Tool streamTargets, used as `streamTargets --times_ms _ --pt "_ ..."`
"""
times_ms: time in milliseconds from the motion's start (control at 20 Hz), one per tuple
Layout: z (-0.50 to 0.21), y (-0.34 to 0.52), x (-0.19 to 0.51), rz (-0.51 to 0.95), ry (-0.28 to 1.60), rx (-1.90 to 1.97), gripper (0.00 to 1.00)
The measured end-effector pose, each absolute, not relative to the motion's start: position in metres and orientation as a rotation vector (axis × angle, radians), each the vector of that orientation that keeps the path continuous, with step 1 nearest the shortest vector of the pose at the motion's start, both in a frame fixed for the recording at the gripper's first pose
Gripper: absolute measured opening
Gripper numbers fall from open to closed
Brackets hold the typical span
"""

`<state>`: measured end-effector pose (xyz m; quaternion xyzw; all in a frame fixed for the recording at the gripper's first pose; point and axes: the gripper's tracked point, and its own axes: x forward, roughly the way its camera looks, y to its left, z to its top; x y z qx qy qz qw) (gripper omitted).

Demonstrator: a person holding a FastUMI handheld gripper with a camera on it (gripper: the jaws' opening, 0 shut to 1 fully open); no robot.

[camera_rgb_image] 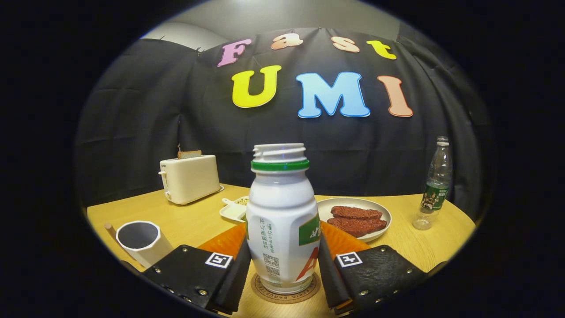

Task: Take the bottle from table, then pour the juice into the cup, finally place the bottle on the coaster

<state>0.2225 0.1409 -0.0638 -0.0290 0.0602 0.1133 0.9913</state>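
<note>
A white juice bottle (282, 221) with a green neck ring and no cap stands upright on a round cork coaster (304, 295) on the wooden table. My gripper (282, 245) reaches around it, and both fingers lie against its sides, left and right of its widest part. A white faceted cup (140, 242) stands to the left, just beyond the left finger; its inside looks dark and I cannot tell what it holds.
An orange mat (223, 243) lies behind the bottle. Beyond it are a small white dish (233, 211) and a white plate of brown slices (355, 216). A cream toaster (190, 177) sits at the back left. A clear water bottle (435, 185) stands at the right.
</note>
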Motion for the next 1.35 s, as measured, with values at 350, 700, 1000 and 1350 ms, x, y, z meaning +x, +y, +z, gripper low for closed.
streamTargets --times_ms 350,700,1000,1350 --pt "-0.049 0.139 0.216 0.217 0.093 -0.035 0.99" --pt "-0.007 0.136 0.170 0.207 0.053 -0.033 0.99" --pt "0.045 0.100 0.130 0.099 0.021 -0.028 0.99" --pt "0.124 0.074 0.083 0.052 -0.038 -0.063 0.99"
